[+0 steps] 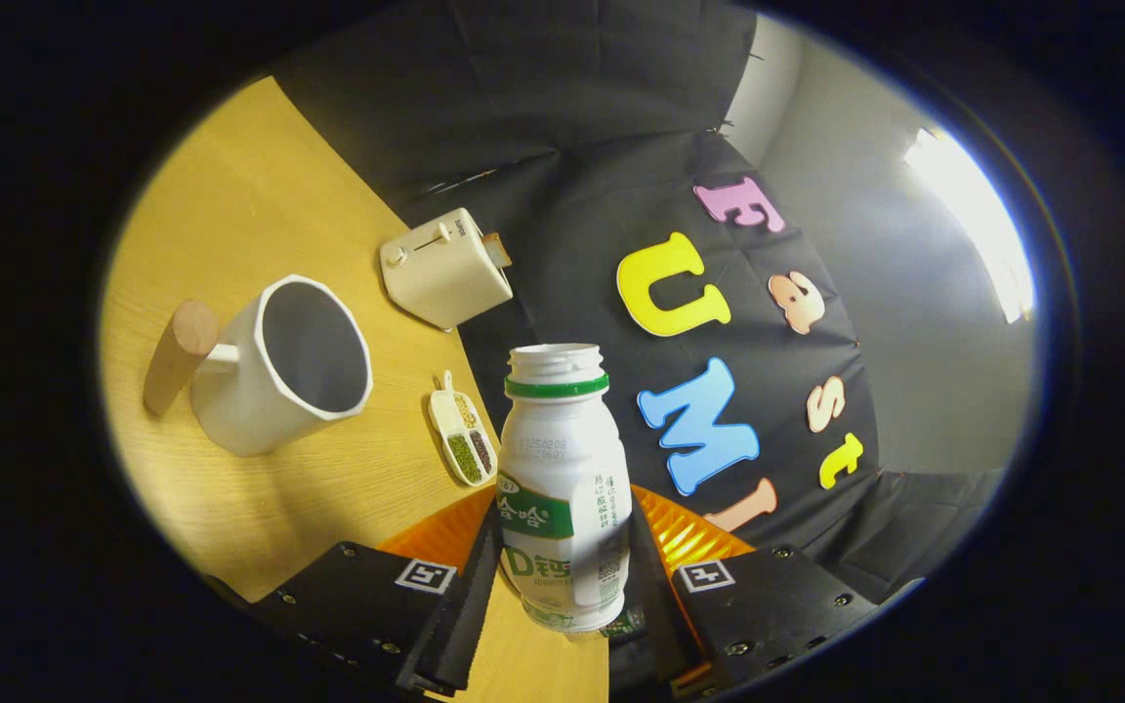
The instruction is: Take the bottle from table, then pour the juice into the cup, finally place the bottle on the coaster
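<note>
Since the bottle (562, 488) is already clamped between the two fingers of the hand-held gripper (562, 576) and lifted off the table (260, 195), the step in hand looks like the pour. The jaws are closed to the bottle's width, one black pad pressing each side of its lower body, so the grasp reads as firm. The bottle's open, capless mouth points ahead and stands just to one side of the cup (284, 366), not yet over it. To pour well, I would carry the mouth over the middle of the cup's wide opening before tipping further — a slow tilt suits a neck this narrow — and keep the squeeze steady, since the thin plastic may give. Just beyond the fingers lies a small divided dish (465, 434) of beans; farther on stands a cream toaster (445, 268). I cannot make out the coaster.
</note>
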Demonstrator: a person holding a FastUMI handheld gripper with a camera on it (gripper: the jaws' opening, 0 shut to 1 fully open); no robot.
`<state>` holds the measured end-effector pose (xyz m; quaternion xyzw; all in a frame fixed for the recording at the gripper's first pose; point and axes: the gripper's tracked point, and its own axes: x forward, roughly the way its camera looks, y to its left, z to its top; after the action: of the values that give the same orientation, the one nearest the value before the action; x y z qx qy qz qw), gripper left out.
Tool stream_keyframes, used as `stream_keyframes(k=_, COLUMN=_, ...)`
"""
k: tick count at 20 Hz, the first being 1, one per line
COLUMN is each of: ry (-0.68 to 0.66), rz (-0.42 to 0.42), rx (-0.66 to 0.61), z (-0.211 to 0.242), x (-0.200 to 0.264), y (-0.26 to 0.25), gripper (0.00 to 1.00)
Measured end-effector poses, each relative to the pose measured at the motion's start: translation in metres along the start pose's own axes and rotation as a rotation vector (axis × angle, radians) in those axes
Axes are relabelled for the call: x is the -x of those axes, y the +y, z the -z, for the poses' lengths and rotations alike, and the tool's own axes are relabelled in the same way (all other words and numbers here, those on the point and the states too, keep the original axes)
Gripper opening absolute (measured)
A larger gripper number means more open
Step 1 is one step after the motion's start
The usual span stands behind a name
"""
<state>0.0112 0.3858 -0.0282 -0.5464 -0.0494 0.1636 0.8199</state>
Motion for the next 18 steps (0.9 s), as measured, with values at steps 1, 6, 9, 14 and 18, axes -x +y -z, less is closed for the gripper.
stream_keyframes(k=1, ry=-0.004, rz=0.0, rx=0.024, z=-0.003, x=0.0, y=0.002, gripper=0.68)
stream_keyframes(k=6, ry=-0.011, rz=-0.002, rx=0.112, z=-0.01, x=-0.004, y=0.008, gripper=0.68)
stream_keyframes(k=9, ry=-0.021, rz=0.002, rx=0.174, z=-0.013, x=-0.005, y=0.011, gripper=0.68)
stream_keyframes(k=14, ry=-0.016, rz=0.003, rx=0.231, z=-0.009, x=-0.001, y=0.014, gripper=0.68)
stream_keyframes(k=18, ry=-0.02, rz=0.014, rx=0.284, z=-0.008, x=-0.001, y=0.011, gripper=0.68)
